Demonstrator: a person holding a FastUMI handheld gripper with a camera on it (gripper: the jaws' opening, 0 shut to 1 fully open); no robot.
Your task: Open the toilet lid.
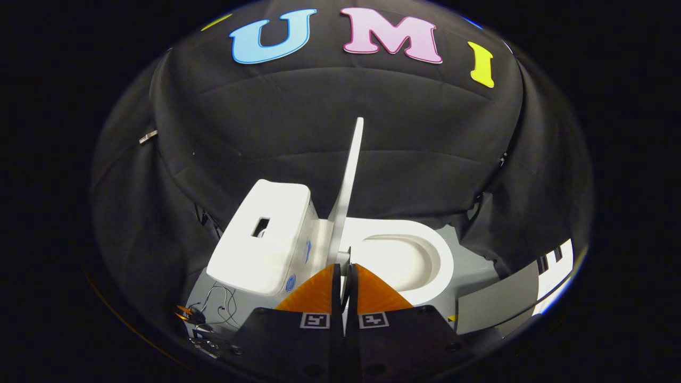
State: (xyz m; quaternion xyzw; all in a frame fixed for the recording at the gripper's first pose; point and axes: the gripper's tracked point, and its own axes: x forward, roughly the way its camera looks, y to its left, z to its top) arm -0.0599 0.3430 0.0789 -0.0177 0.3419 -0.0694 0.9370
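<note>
Lid (pixel 348 181) is standing almost straight up mid-frame, so you are nearly finishing, your gripper (pixel 345 266) fingers pinching its bottom edge.

white toilet lid (pixel 348 181), white tank (pixel 266 234), orange gripper (pixel 344 268) jaws

The gripper view looks forward and downward along the two fingers (pixel 324 290) of the gripper (pixel 344 271), from close above a white toilet. Its raised toilet lid (pixel 348 181) stands edge-on just ahead of the fingertips, which are drawn nearly together at its lower edge. The cistern (pixel 263 239) lies to the left, the open bowl (pixel 404 258) to the right, and the booth's black cloth wall (pixel 425 138) beyond.
</note>
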